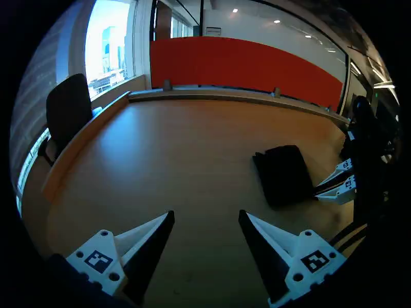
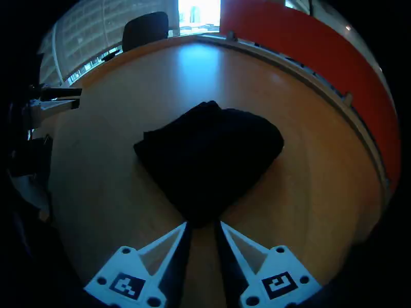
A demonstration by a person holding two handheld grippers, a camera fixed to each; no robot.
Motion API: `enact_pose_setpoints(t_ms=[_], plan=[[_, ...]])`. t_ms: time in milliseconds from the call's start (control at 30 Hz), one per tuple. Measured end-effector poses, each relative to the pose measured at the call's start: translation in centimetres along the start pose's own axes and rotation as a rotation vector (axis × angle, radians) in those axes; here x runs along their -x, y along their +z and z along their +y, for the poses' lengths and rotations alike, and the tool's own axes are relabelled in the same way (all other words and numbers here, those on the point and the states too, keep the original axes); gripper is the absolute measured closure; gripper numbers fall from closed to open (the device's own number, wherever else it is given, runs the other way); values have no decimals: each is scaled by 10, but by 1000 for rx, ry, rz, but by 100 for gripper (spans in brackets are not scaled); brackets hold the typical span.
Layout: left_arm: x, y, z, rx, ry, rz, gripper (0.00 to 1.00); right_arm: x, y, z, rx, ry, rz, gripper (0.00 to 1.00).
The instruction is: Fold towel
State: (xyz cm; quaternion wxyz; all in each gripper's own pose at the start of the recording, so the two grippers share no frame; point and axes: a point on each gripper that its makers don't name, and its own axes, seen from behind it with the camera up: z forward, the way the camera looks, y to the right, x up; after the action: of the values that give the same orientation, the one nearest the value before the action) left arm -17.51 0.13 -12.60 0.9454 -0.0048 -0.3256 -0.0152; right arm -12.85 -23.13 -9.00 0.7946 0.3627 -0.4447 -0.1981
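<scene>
So the towel [image 2: 210,154] is a dark, soft bundle lying on the bare wood of the tabletop [image 1: 169,149]. It's well in from the far edge where the red partition [image 1: 241,64] runs, and it already looks doubled over into a rough block, so I'd guess the fold is partly done. The right tongs [image 2: 203,223] are nearly together, with the towel's near corner sitting right between the tips. I honestly can't tell if they're actually pinching cloth or just touching it. The left tongs [image 1: 206,212] are spread apart over plain wood, well off from the towel, holding nothing. Handling-wise it should be light and floppy, no stiffness at all, so it'll sag and drag if lifted from one point. I'd grab it at two corners along one edge, catching all the layers, otherwise the top layer will probably peel off the stack.
</scene>
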Motion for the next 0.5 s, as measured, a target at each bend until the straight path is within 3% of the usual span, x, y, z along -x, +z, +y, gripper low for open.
enact_pose_setpoints(t_ms=[200,500], plan=[[-2,1,0,1,0,2,7,0,0,-1,-7,6,1,92],[-1,1,0,4,5,0,7,-1,-3,2,-5,11,9,95]])
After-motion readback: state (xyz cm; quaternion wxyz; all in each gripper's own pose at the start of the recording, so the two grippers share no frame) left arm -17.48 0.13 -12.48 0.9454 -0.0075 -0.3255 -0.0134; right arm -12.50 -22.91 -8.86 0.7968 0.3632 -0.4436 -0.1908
